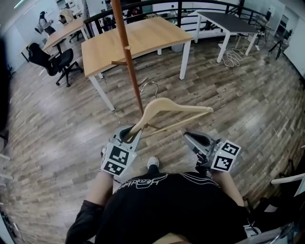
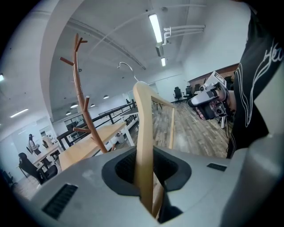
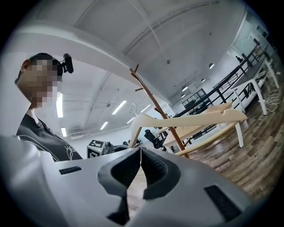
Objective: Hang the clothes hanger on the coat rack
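The room is an open office with a floor of worn grey-brown planks. A pale wooden surface on white legs stands ahead, a dark-topped one lies further right, black office chairs sit to the left, and a dark railing runs behind. Long strip lights line the white ceiling.

The rack is a slim reddish-brown wooden pole with short angled pegs and rises in front of the near surface.

The hanger is smooth light wood, curved at the shoulders, with a straight lower bar and a thin metal hook. It is held in the air above the floor, with its hook just beside the pole and on no peg.

The left tongs are clamped on one end of the hanger, and the wood runs up between their dark ribbed pads. The right tongs are pressed together with nothing between them. They are near the hanger's other end but apart from it.
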Available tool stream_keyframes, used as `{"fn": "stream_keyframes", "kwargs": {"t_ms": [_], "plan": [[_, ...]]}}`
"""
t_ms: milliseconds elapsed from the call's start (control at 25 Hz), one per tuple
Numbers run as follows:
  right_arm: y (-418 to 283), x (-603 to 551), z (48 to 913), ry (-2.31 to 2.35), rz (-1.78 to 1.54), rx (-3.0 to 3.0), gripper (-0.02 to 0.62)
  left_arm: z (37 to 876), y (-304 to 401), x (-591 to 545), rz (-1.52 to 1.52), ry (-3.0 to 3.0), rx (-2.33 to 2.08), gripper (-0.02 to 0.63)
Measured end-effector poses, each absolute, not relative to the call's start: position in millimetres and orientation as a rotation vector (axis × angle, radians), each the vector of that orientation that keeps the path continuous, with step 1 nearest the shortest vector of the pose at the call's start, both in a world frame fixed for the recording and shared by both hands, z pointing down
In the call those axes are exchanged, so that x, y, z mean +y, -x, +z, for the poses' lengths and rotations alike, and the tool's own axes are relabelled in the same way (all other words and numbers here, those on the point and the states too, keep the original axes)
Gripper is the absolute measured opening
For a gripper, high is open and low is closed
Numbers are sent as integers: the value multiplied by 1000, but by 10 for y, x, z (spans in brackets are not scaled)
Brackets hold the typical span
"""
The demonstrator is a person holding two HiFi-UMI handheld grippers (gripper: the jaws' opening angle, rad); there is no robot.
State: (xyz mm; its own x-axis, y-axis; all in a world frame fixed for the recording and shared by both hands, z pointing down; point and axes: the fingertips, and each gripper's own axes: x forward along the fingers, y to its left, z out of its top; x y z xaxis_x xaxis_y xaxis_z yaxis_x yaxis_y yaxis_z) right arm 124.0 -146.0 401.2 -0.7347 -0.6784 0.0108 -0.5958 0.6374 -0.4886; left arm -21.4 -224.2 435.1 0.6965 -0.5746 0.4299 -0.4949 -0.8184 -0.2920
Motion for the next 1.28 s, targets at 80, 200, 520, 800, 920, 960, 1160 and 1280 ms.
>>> {"fn": "stream_keyframes", "kwargs": {"t_ms": [80,200,520,800,920,960,1160,1280], "plan": [[-1234,-1670,3993,1057,-707,2680,40,4316,218,-2456,-769,2748,870,65],[-1195,-2003,3960,1061,-708,2672,40,4312,276,-2791,-778,2746,876,64],[-961,-2757,3906,1050,-710,2692,40,4258,505,-3539,-793,2695,897,64],[-864,-3231,3908,1054,-710,2696,40,4190,601,-4065,-745,2712,905,64],[-836,-3390,3924,1055,-712,2698,40,4211,588,-4222,-744,2715,888,64],[-834,-3436,3924,1057,-712,2697,40,4219,579,-4262,-743,2715,881,66],[-817,-3656,3937,1063,-723,2697,40,4260,566,-4473,-752,2719,864,64],[-804,-3751,3955,1068,-734,2697,40,4307,588,-4584,-759,2733,864,64]]}}
